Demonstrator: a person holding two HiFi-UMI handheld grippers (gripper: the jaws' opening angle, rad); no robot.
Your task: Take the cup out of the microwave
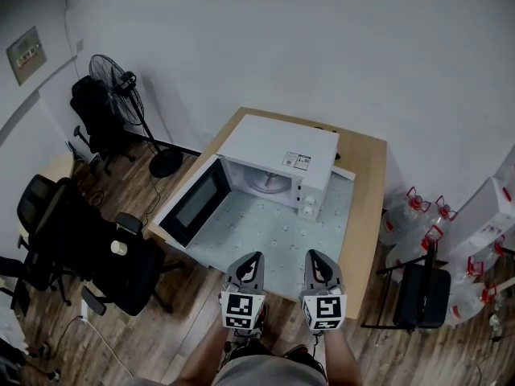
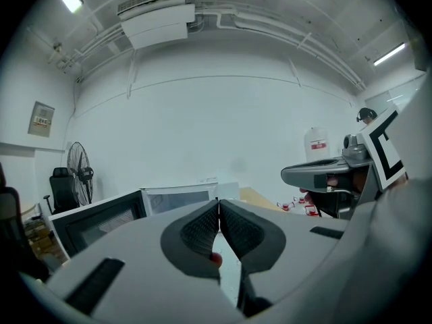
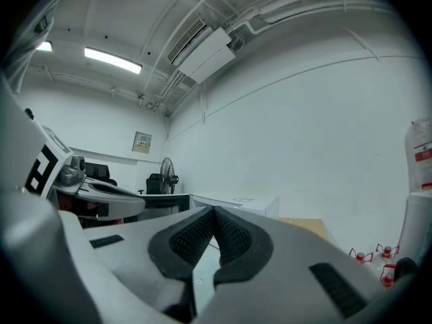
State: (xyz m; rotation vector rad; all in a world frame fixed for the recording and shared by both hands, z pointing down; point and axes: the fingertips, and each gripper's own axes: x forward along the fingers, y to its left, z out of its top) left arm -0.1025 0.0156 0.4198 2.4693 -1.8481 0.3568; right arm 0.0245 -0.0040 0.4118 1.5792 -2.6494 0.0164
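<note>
A white microwave [image 1: 278,155] stands on the wooden table [image 1: 368,207], its door [image 1: 195,202] swung open to the left. Inside I see only the pale turntable [image 1: 269,182]; no cup shows in any view. My left gripper [image 1: 251,257] and right gripper [image 1: 316,255] hover side by side over the table's near edge, short of the microwave. The left gripper [image 2: 219,201] is shut with its pads touching and nothing between them. The right gripper [image 3: 214,209] is also shut and holds nothing. In the left gripper view, the microwave [image 2: 182,198] lies ahead, beyond the jaws.
A pale blue mat [image 1: 265,232] covers the table in front of the microwave. Black office chairs [image 1: 56,232] and a standing fan [image 1: 121,87] are on the left. Water bottles [image 1: 418,215] and a black chair [image 1: 420,294] stand on the right.
</note>
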